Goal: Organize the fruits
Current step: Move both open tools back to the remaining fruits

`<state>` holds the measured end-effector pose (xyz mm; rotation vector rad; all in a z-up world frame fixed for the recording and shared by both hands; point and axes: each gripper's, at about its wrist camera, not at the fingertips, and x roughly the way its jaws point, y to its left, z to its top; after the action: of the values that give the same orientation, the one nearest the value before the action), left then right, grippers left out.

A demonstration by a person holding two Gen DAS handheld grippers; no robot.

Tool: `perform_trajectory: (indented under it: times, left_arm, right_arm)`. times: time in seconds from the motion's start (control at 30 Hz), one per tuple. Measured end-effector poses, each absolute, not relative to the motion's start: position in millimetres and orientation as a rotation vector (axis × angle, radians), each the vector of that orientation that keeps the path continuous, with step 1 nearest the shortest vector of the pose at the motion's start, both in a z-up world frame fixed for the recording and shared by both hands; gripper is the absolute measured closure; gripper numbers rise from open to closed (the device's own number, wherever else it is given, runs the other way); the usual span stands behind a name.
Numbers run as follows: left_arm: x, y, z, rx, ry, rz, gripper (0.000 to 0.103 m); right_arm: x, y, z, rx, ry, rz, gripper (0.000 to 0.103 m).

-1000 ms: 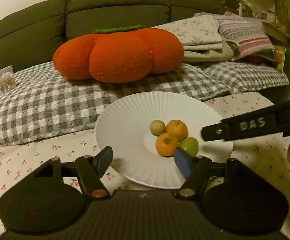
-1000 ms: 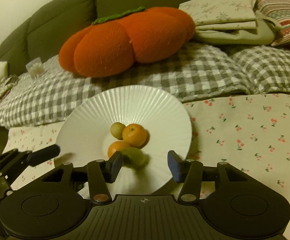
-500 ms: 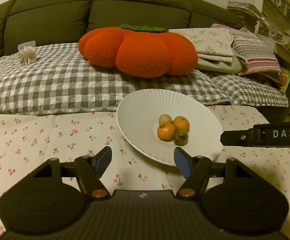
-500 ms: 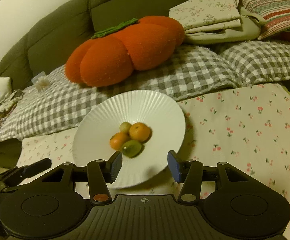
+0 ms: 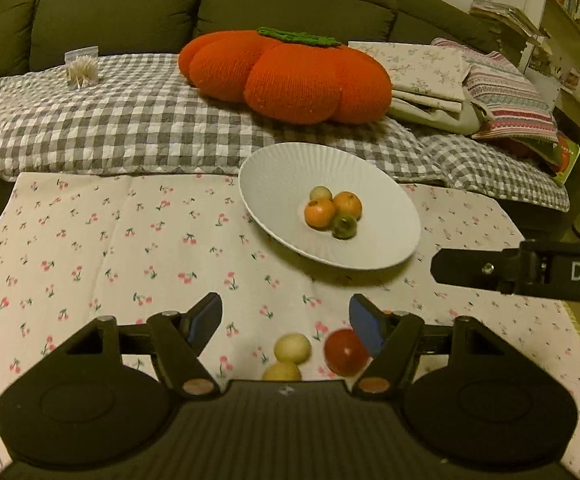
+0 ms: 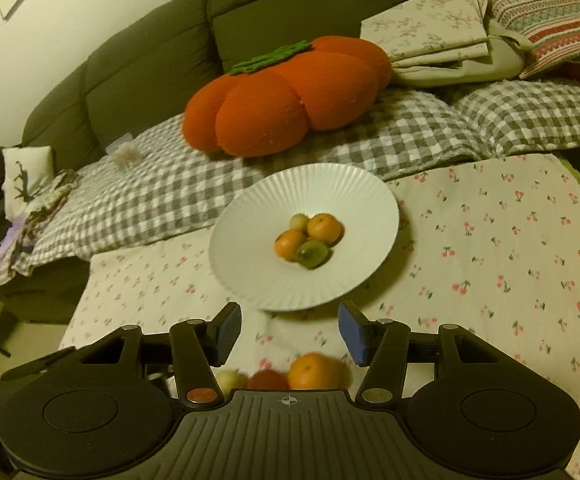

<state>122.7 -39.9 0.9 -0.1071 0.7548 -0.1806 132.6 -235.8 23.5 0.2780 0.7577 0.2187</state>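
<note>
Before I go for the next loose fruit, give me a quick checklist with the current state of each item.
1. Left gripper open and empty: ok.
2. Right gripper open and empty: ok.
3. Loose fruit near the fingers: ok. A red fruit and two pale yellow fruits lie on the cherry-print cloth; an orange sits below the right gripper.
4. Room on the white plate: ok, four fruits clustered at its middle.
5. Plate stable: cannot tell; it looks tilted, its near edge casting a shadow.
6. Grippers apart: ok, the right one is off to the side in the left view.
</note>
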Motion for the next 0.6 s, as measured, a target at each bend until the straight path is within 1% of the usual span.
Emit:
perform_trajectory:
  times: [0.03,0.2,0.27,0.33,0.4,0.47,0.6]
  left_arm:
    - [119.2,-40.0,2.4,-0.105,0.757,-0.174,0.030]
    - [104.3,-37.6,4.9,-0.117,0.778,-0.160,0.029]
    - [99.3,-37.0,4.4,-0.108,0.782,-0.154,0.024]
    - [95.2,-35.7,4.1,-0.099,0.785,-0.144,0.023]
    - [91.9,-34.0,3.4,-0.098,0.785,-0.144,0.021]
    - [90.6,-31.7,1.4,-0.103,0.792,-0.144,0.015]
    - [91.6,-27.2,-5.8,-0.102,0.812,-0.131,0.015]
  right_arm:
    - [128.7,-234.7,25.2,0.276,0.757,0.218,0.045]
    - [109.4,-230.8,29.4,0.293,0.777,0.230,0.042]
    - [103.7,-228.8,28.7,0.289,0.789,0.232,0.041]
    - [98.6,-227.6,27.2,0.292,0.800,0.237,0.035]
    - [95.6,-226.9,24.9,0.297,0.811,0.242,0.032]
    - [93.7,-226.0,23.4,0.292,0.817,0.243,0.031]
    - [91.9,-227.7,19.5,0.300,0.829,0.256,0.022]
